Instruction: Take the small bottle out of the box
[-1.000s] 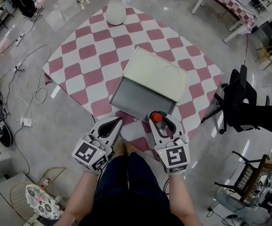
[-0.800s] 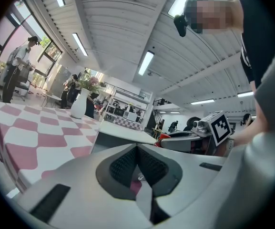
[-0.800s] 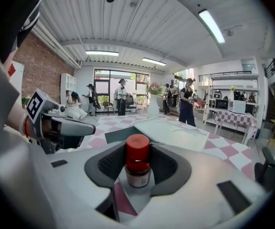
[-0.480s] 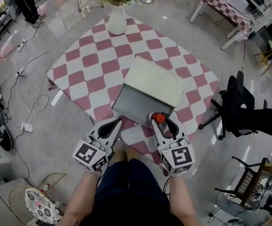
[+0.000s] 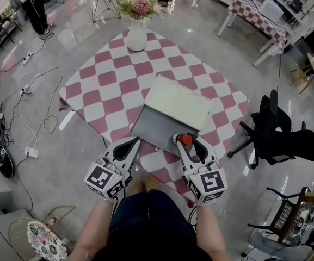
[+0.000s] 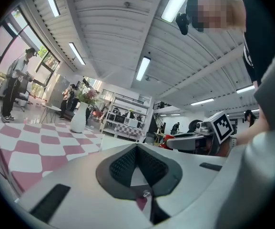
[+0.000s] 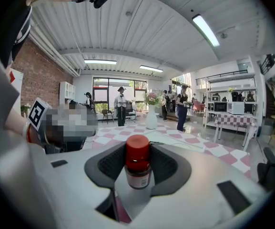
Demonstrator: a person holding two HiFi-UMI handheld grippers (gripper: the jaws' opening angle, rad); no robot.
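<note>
The box (image 5: 155, 127) lies open on the checkered cloth, its grey base in front and its pale lid (image 5: 177, 101) tipped back. The small bottle (image 5: 185, 140), brown with a red cap, stands upright between the pads of my right gripper (image 5: 187, 142) over the box's near right corner. In the right gripper view the bottle (image 7: 137, 168) fills the gap of the right gripper (image 7: 138, 162), which is shut on it. My left gripper (image 5: 133, 141) hovers at the box's near left edge, shut with nothing in it. Its closed tips (image 6: 137, 149) show in the left gripper view.
A white vase of flowers (image 5: 136, 34) stands at the far end of the pink-and-white checkered cloth (image 5: 108, 86). A black chair (image 5: 279, 129) is to the right. Cables (image 5: 31, 102) trail over the floor at left. Another checkered table (image 5: 260, 23) is far right.
The head view has pulled back, so the cloth, vase and box sit lower and look smaller. Both grippers hold about the same places, with the bottle still in the right one.
</note>
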